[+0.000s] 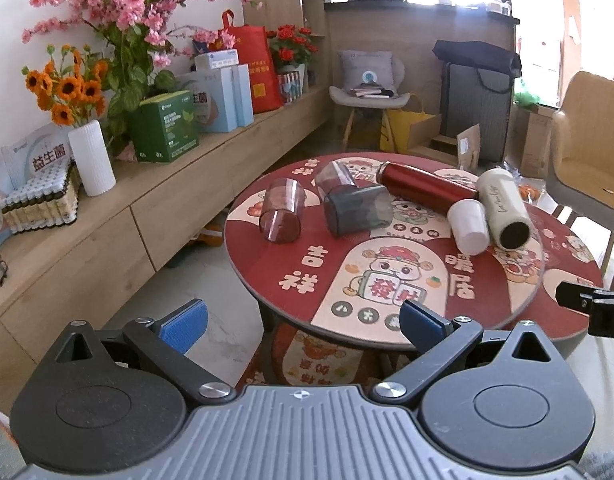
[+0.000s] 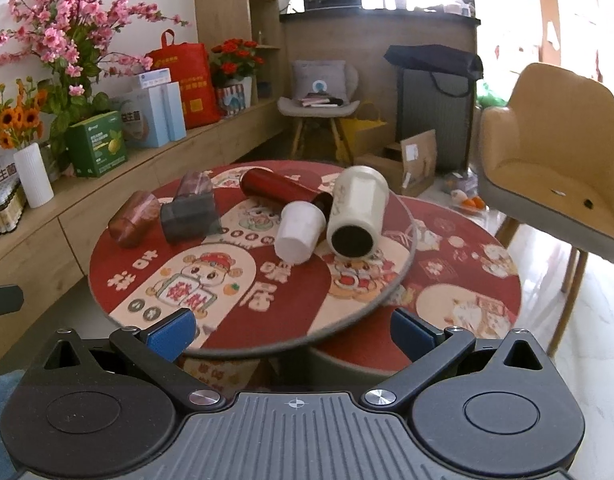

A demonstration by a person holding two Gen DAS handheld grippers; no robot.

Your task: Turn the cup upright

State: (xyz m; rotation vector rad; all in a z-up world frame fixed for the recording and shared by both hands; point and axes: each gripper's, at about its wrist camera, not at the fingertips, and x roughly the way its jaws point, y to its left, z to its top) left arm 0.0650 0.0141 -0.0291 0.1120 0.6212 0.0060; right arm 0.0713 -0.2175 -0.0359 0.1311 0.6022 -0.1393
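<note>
Both grippers, left gripper (image 1: 303,322) and right gripper (image 2: 293,330), spread wide and empty, held back from the round table (image 1: 503,312). White cup (image 2: 298,232) lying on its side near the centre, base at about 6 o'clock, touching cream tumbler (image 2: 357,210) at 3 o'clock. Probably light, thin, easily crushed, smooth; best pinched gently across the middle of the wall.
</note>
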